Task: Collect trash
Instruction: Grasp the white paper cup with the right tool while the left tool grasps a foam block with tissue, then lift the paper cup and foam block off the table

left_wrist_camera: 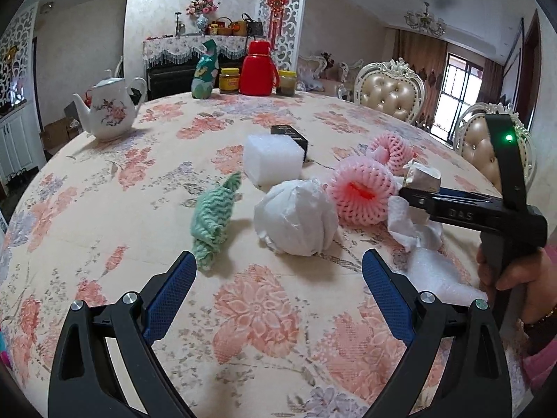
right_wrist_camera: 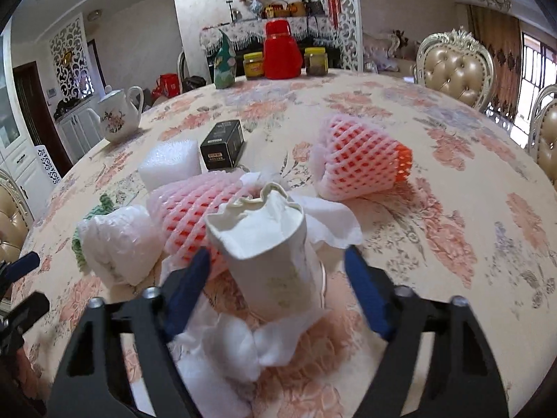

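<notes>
Trash lies on a floral tablecloth point(left_wrist_camera: 264, 306). In the right wrist view a crumpled paper cup point(right_wrist_camera: 268, 244) stands between my right gripper's point(right_wrist_camera: 278, 261) open fingers, on white tissue point(right_wrist_camera: 243, 345). Around it are two pink foam fruit nets point(right_wrist_camera: 195, 209) point(right_wrist_camera: 362, 160), a white plastic ball point(right_wrist_camera: 118, 240), a white foam block point(right_wrist_camera: 170, 163) and a black box point(right_wrist_camera: 222, 144). In the left wrist view my left gripper point(left_wrist_camera: 278, 271) is open and empty, just short of the white plastic ball point(left_wrist_camera: 296, 216) and a green crumpled cloth point(left_wrist_camera: 212, 219). The right gripper point(left_wrist_camera: 410, 198) shows at the right by the cup point(left_wrist_camera: 423, 176).
A white teapot point(left_wrist_camera: 108, 111) stands at the table's left edge. A green bottle point(left_wrist_camera: 205, 73), a red jug point(left_wrist_camera: 257, 69) and two jars point(left_wrist_camera: 229, 80) stand at the far edge. Padded chairs point(left_wrist_camera: 386, 90) stand to the right.
</notes>
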{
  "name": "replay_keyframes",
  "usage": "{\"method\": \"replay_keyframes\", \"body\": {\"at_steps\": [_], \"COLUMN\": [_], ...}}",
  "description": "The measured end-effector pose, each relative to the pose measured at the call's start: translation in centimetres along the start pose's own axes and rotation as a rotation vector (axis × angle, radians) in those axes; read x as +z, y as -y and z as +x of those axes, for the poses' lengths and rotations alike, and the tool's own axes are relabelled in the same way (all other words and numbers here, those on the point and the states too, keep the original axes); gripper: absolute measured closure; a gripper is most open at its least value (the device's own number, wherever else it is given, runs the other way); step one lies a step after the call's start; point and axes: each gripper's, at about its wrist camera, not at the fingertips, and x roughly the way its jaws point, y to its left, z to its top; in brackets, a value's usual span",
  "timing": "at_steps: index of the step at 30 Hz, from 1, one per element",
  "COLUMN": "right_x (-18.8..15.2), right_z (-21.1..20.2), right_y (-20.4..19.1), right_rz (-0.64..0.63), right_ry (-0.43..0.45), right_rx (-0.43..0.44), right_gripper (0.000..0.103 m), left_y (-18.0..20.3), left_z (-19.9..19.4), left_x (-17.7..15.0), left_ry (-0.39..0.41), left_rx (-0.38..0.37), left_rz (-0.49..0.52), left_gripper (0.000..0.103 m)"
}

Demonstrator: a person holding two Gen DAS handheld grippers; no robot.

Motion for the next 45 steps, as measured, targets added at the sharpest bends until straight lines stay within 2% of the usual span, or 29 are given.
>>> {"method": "replay_keyframes", "body": {"at_steps": [1, 4, 6, 13, 17, 19, 21, 26, 27, 28, 31, 32, 33, 37, 45], "right_x": [-0.1, -0.3, -0.4, -1.7, -2.9, -3.4, -4.1, -5.2, -5.4, -5.4, -5.8, -5.9, -5.9, -6.2, -6.2], "right_z": [-0.1, -1.6, -3.3, -7.6, -9.7, -10.3, -10.9, -11.6, -11.6, -11.6, -11.8, -11.7, -11.6, -11.4, -12.0], "right_y": [0.2, 0.8, 1.6, 5.8, 8.2, 9.2, 10.1, 11.9, 12.3, 12.5, 13.0, 13.2, 13.3, 13.6, 12.8], "right_rz": [0.001, -0.006, -0.004, 0.061, 0.106, 0.125, 0.147, 0.189, 0.198, 0.202, 0.219, 0.225, 0.228, 0.24, 0.233], "right_ry": [0.007, 0.058, 0.1, 0.158, 0.18, 0.189, 0.199, 0.22, 0.223, 0.225, 0.233, 0.232, 0.232, 0.224, 0.229], "right_rx": [0.014, 0.011, -0.003, -0.032, -0.037, -0.035, -0.028, -0.011, -0.005, -0.002, 0.002, 0.005, 0.006, 0.013, 0.01], "right_gripper": [0.056, 0.059, 0.06, 0.06, 0.059, 0.059, 0.059, 0.058, 0.058, 0.058, 0.058, 0.057, 0.057, 0.057, 0.057], "left_y": [0.2, 1.4, 2.6, 7.6, 10.4, 12.3, 13.7, 14.7, 15.0, 15.3, 15.7, 15.7, 15.9, 16.5, 15.5], "left_z": [0.2, 0.8, 1.3, 3.3, 4.5, 5.1, 6.2, 8.8, 9.4, 10.0, 11.3, 11.6, 11.9, 11.7, 6.9], "left_x": [0.1, 0.6, 1.0, 2.9, 3.5, 3.3, 2.9, 2.7, 2.7, 2.7, 2.7, 2.6, 2.5, 2.6, 4.5], "left_ry": [-0.004, -0.014, -0.02, -0.043, -0.082, -0.107, -0.149, -0.286, -0.308, -0.328, -0.38, -0.387, -0.394, -0.343, -0.135], "left_rx": [-0.006, -0.03, -0.049, -0.122, -0.178, -0.172, -0.154, -0.171, -0.155, -0.133, -0.128, -0.118, -0.109, -0.102, -0.16], "left_rz": [0.0, 0.014, 0.032, 0.098, 0.104, 0.137, 0.157, 0.099, 0.099, 0.106, 0.105, 0.111, 0.128, 0.168, 0.143], "left_gripper": [0.013, 0.013, 0.013, 0.013, 0.022, 0.024, 0.025, 0.028, 0.028, 0.03, 0.044, 0.052, 0.055, 0.059, 0.057]}}
